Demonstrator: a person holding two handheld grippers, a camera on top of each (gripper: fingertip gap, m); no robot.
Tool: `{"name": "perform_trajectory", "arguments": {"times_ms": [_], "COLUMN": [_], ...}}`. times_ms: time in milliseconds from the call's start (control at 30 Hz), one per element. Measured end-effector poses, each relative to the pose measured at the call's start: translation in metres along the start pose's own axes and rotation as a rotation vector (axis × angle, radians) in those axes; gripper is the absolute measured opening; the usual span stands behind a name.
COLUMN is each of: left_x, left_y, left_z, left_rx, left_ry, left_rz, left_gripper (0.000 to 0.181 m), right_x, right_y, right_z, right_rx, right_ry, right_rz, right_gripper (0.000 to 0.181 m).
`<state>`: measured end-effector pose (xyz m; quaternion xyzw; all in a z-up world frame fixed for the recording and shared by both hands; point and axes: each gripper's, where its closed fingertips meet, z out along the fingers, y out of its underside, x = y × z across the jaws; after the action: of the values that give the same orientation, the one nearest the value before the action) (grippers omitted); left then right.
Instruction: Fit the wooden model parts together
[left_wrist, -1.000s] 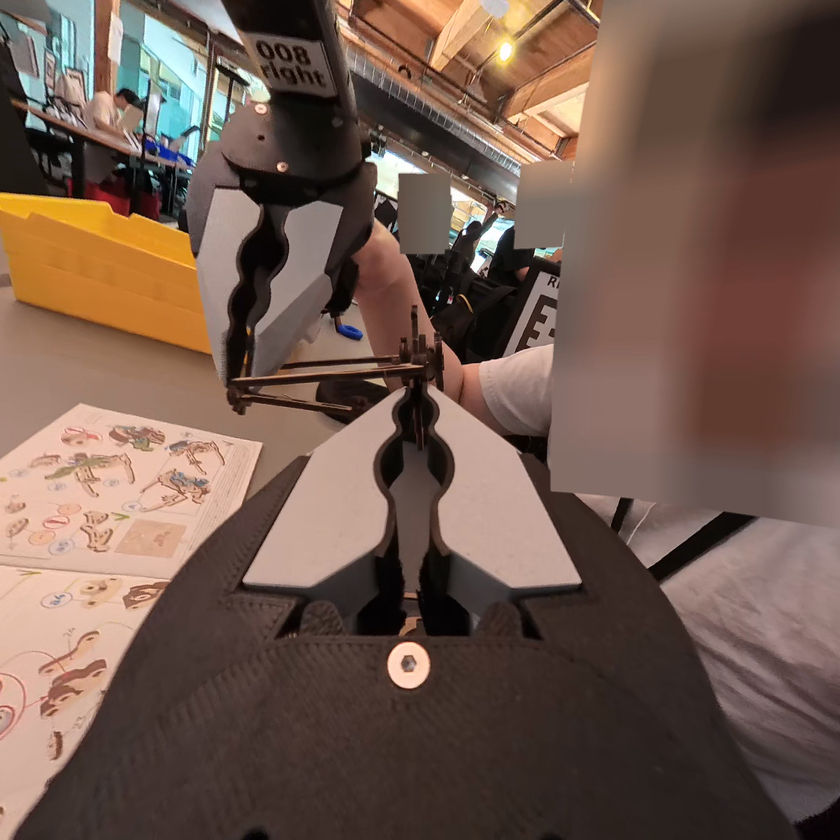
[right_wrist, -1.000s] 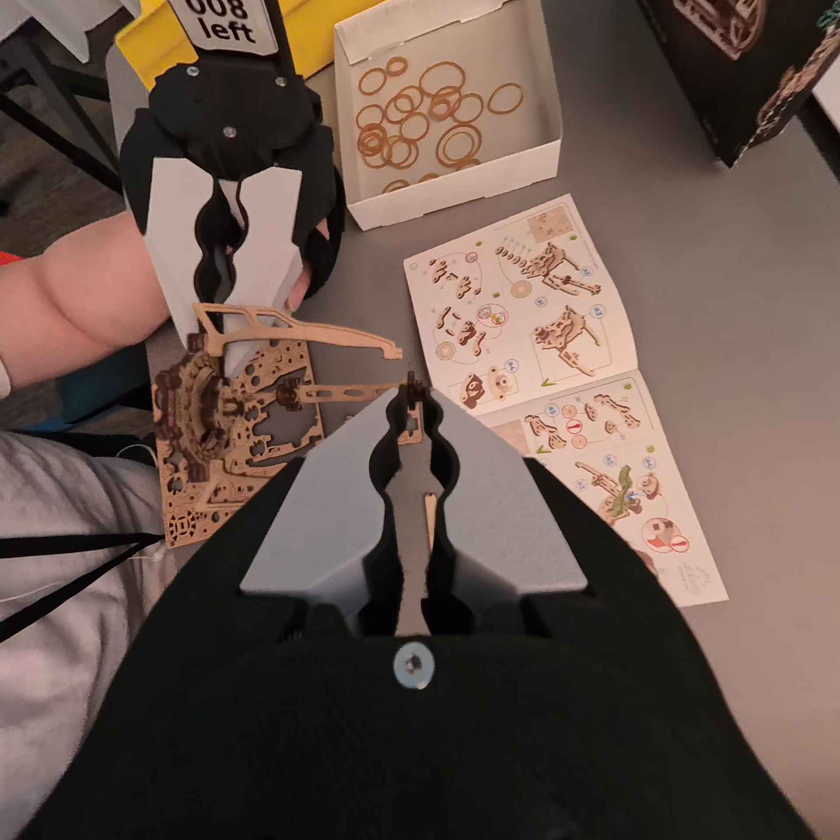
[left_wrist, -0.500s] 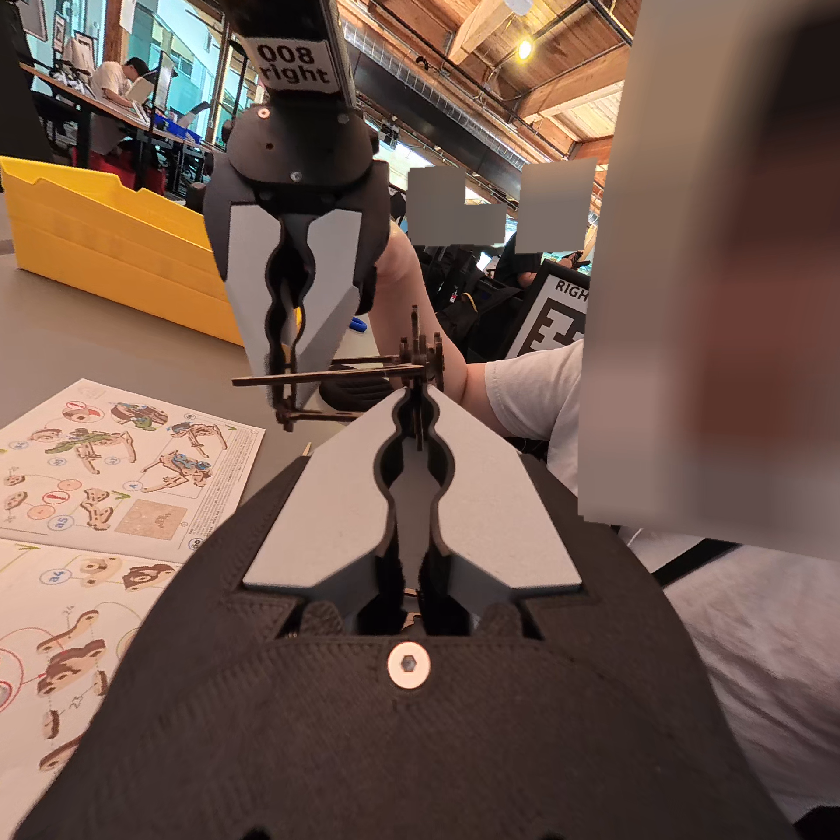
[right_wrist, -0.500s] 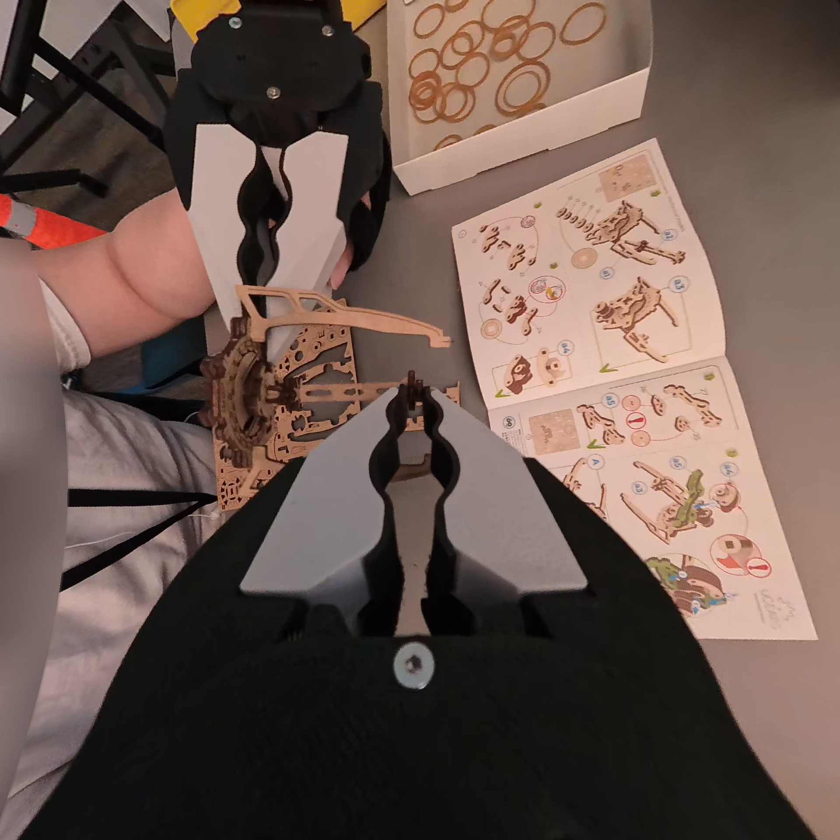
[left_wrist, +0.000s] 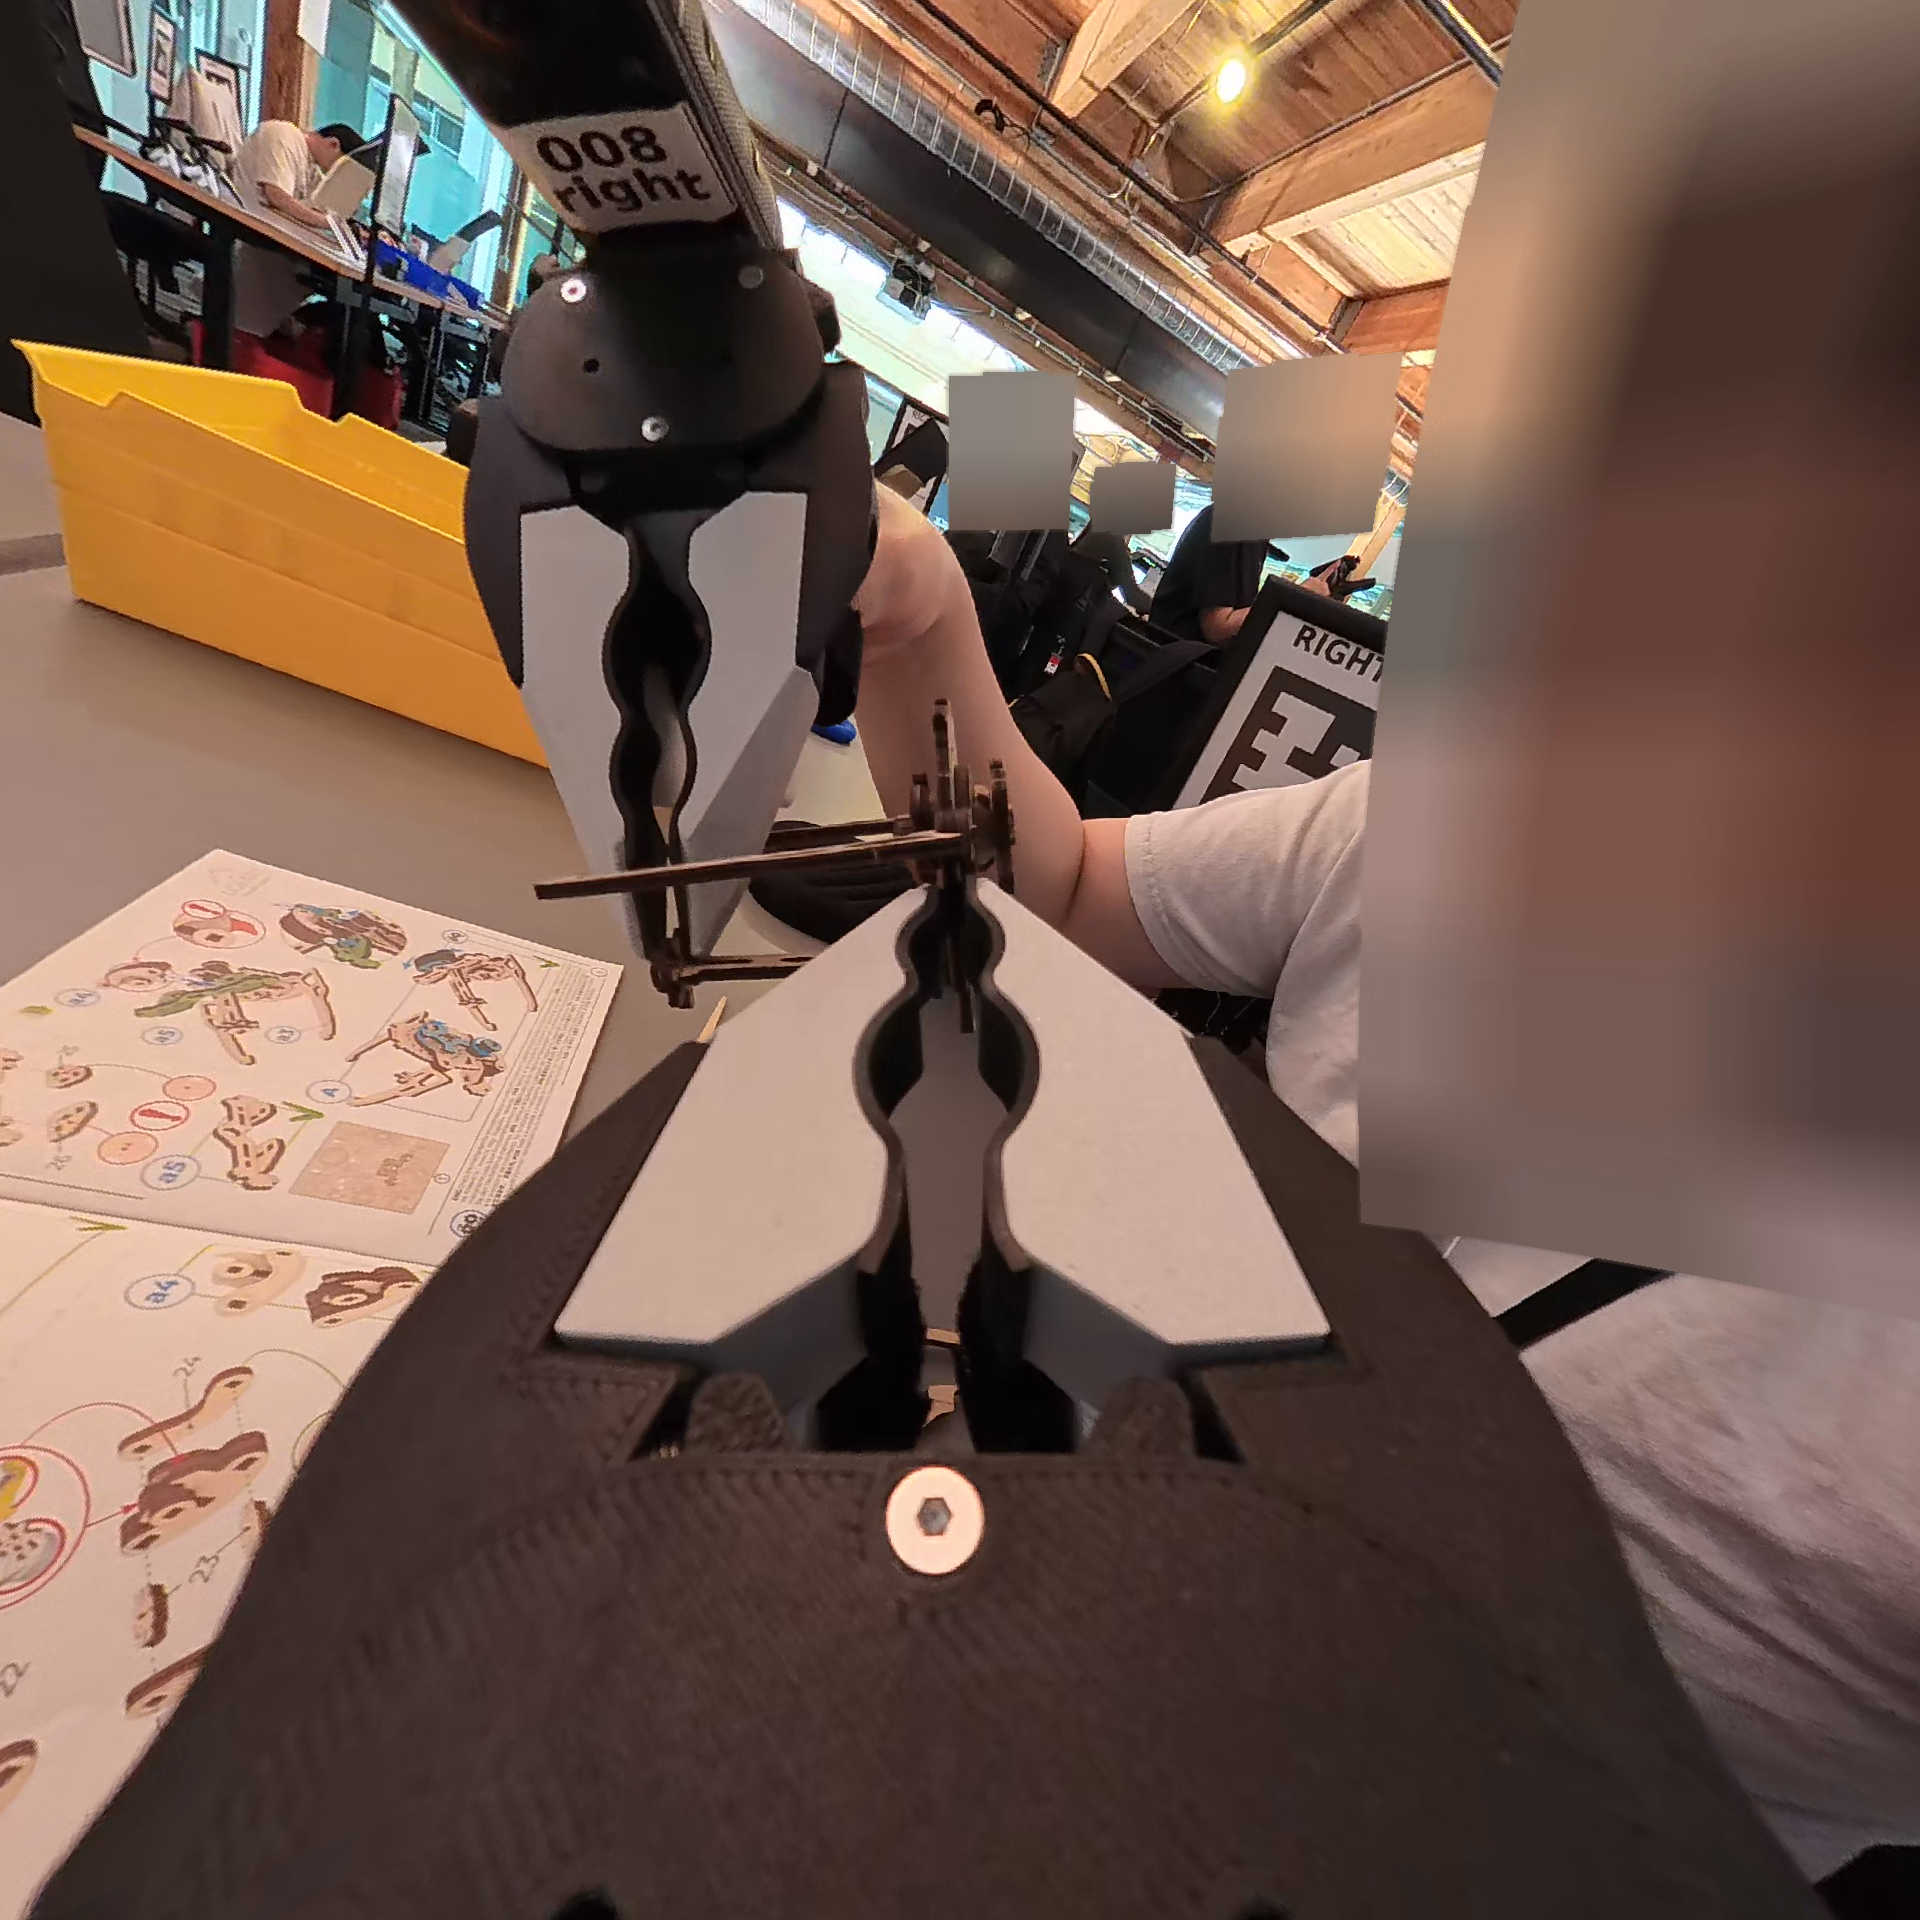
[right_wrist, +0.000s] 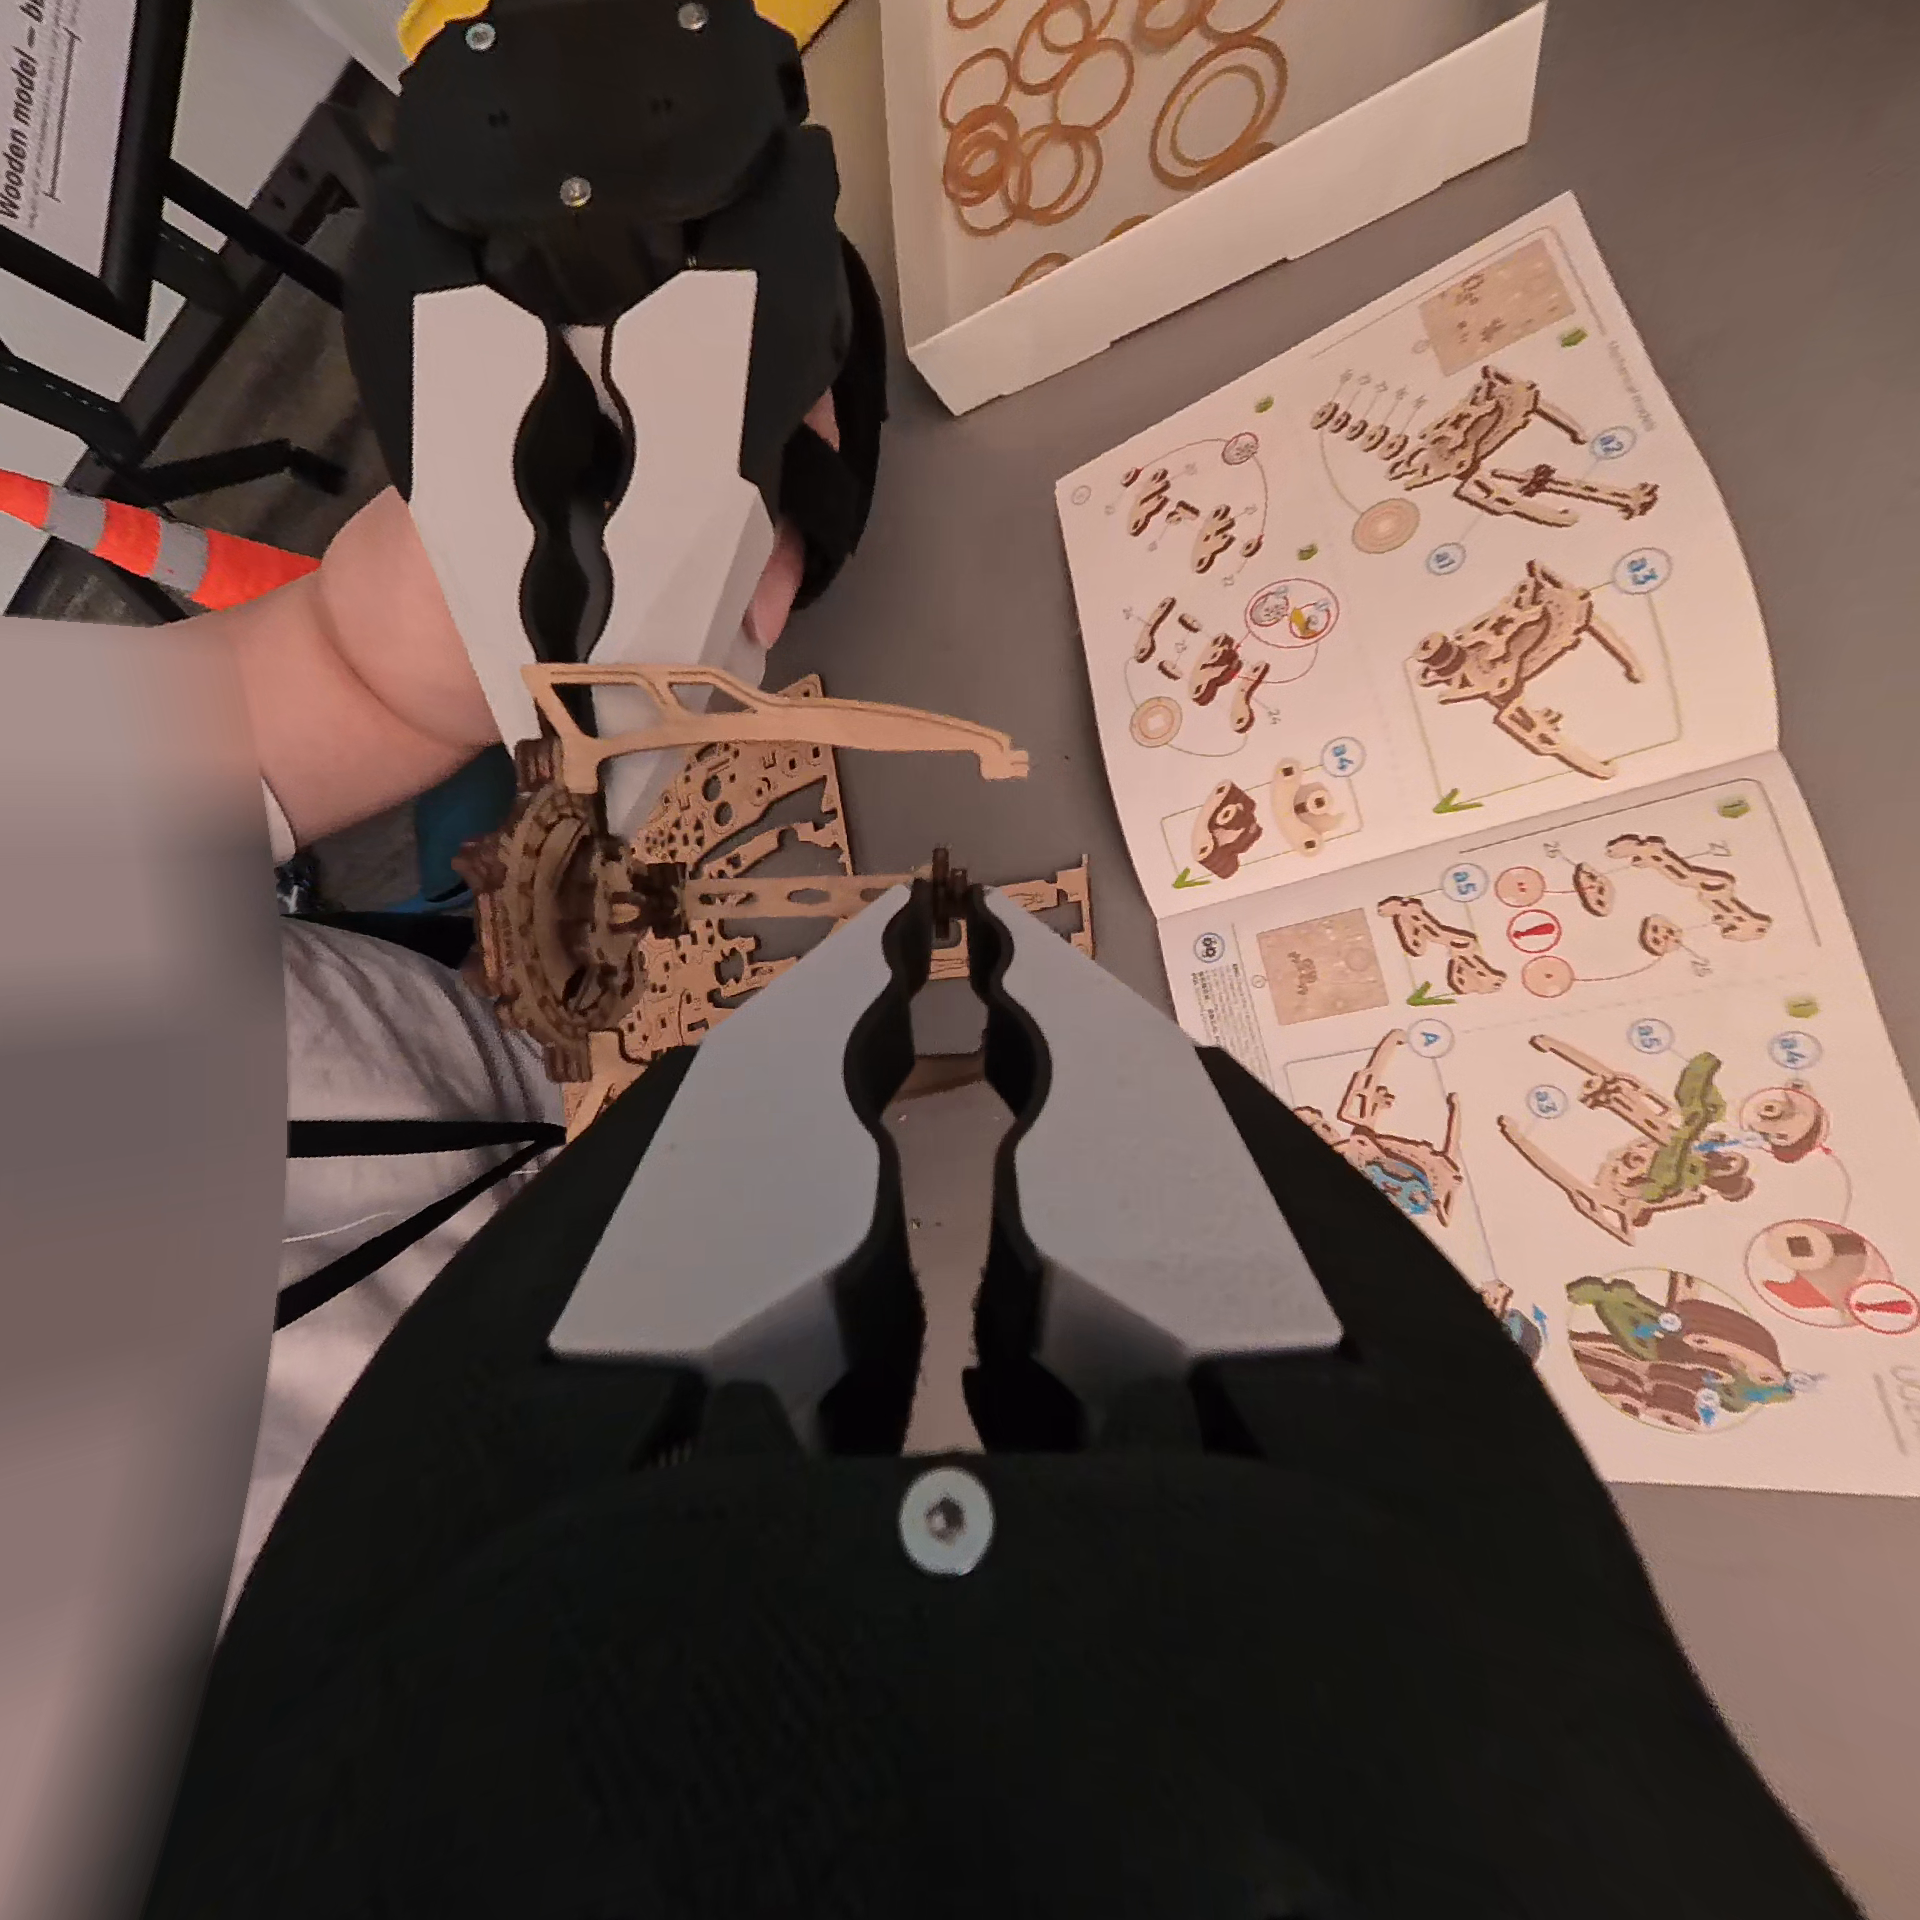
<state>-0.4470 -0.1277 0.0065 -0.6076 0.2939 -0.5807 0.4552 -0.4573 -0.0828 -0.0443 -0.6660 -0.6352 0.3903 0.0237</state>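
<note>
Fingers (left_wrist: 665, 831) lower on wooden model (right_wrist: 582, 914) now.

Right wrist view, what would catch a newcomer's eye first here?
First, the two tongs meeting over the half-built wooden model: the left tongs pinch it by its round geared hub, while the right tongs close on the tip of its thin arm. Next, the colourful instruction sheet spread on the grey table to the right, with a white box of rubber bands above it.
</note>
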Motion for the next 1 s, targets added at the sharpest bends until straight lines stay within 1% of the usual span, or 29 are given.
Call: {"name": "perform_trajectory", "arguments": {"times_ms": [167,433,567,733,833,1000], "left_x": [-0.002,-0.012,-0.010,-0.009,-0.008,-0.008], "left_y": [0.001,-0.005,-0.009,-0.005,-0.005,-0.007], "left_z": [0.000,-0.004,-0.006,-0.004,-0.004,-0.004], "left_rx": [-0.013,0.018,0.038,0.012,0.001,0.003], "left_ry": [-0.021,-0.071,-0.067,-0.063,-0.075,-0.092], "left_rz": [0.006,-0.023,-0.020,0.006,0.036,0.082], "left_gripper": [0.000,0.000,0.000,0.001,0.002,0.002], "right_x": [0.002,0.008,0.005,0.001,-0.002,-0.001], "right_y": [0.001,-0.001,-0.003,0.002,0.003,-0.002], "right_z": [0.001,0.001,-0.002,0.005,0.007,0.004], "right_rx": [0.000,0.020,0.047,0.004,-0.002,0.023], "right_ry": [-0.005,-0.007,-0.075,-0.104,-0.139,-0.114], "right_rz": [0.023,0.109,0.164,0.101,0.103,0.021], "right_gripper": [0.005,0.004,0.004,0.004,0.004,0.004]}}
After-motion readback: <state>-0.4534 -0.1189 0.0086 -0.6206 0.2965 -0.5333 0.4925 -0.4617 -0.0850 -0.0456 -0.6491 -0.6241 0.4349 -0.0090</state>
